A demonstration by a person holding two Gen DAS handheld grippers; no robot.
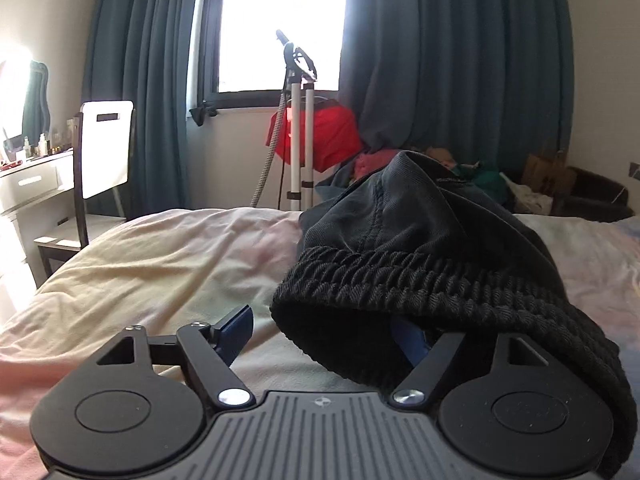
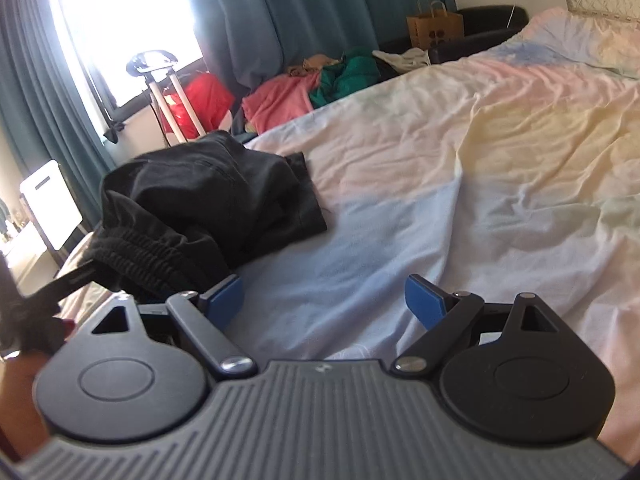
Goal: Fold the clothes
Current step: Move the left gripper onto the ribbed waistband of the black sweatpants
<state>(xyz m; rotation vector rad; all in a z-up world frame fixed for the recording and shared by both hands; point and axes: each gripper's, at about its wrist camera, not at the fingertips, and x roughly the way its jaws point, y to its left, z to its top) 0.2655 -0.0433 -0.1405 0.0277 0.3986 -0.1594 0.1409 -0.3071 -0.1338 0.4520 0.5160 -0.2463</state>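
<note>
A black pair of shorts with a ribbed elastic waistband (image 1: 420,248) lies bunched on the bed sheet (image 1: 160,264). My left gripper (image 1: 324,332) is open. Its left finger is bare over the sheet, and the waistband drapes over its right finger, which is mostly hidden. In the right wrist view the shorts (image 2: 200,200) lie at the left. My right gripper (image 2: 324,300) is open and empty over the sheet (image 2: 440,180), with its left finger next to the waistband. The other gripper (image 2: 68,280) shows as a black arm at the far left.
A steamer stand (image 1: 300,120) with a red bag (image 1: 328,136) stands by the window. A chair (image 1: 104,152) and a dresser (image 1: 32,184) are at the left. Heaped clothes (image 2: 320,88) and a paper bag (image 2: 436,26) lie beyond the bed.
</note>
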